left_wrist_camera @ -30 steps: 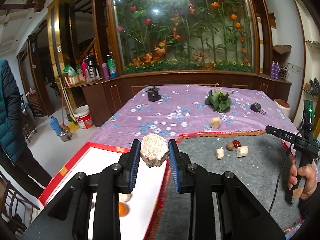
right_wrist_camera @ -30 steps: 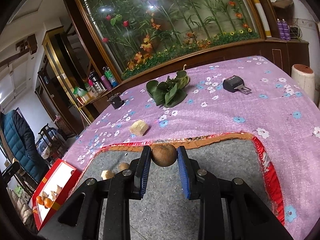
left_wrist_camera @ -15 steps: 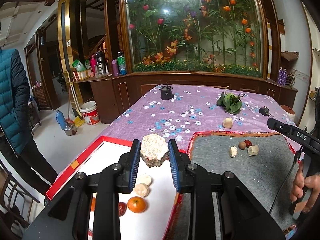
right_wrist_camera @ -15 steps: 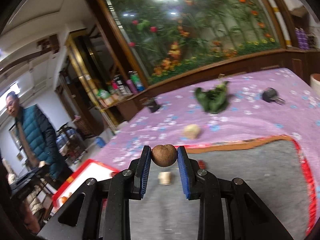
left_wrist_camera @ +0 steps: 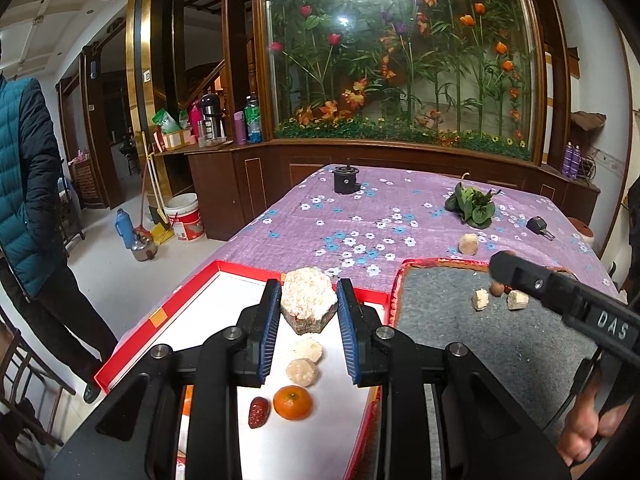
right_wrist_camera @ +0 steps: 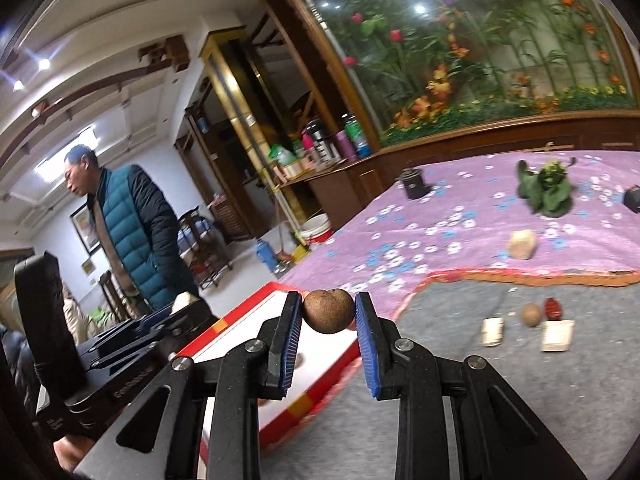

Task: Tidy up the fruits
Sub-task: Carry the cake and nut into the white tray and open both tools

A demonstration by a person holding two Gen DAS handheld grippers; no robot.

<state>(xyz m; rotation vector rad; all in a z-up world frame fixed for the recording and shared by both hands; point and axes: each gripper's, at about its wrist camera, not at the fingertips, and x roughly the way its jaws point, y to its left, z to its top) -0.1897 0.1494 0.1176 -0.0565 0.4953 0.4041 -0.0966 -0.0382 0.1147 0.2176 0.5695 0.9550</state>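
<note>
My left gripper (left_wrist_camera: 308, 300) is shut on a pale rough chunk (left_wrist_camera: 309, 301) and holds it above the red-rimmed white tray (left_wrist_camera: 224, 304). In the tray lie two pale round pieces (left_wrist_camera: 303, 371), an orange (left_wrist_camera: 292, 402) and a red date (left_wrist_camera: 258, 412). My right gripper (right_wrist_camera: 328, 312) is shut on a brown round fruit (right_wrist_camera: 329, 310), above the grey mat (right_wrist_camera: 520, 400) near the tray's edge (right_wrist_camera: 312, 400). On the mat lie two pale chunks (right_wrist_camera: 493, 331), a small brown fruit (right_wrist_camera: 531, 314) and a red date (right_wrist_camera: 553, 307).
A pale chunk (left_wrist_camera: 468, 244), green leaves (left_wrist_camera: 474, 204), a black cup (left_wrist_camera: 346, 180) and a black key fob (left_wrist_camera: 538, 226) lie on the purple flowered tablecloth. A man in a teal jacket (right_wrist_camera: 136, 236) stands left of the table.
My left gripper has drawn back over the tray, so more of the fruit in it shows. My right gripper has swung left with the brown fruit, toward the tray.
</note>
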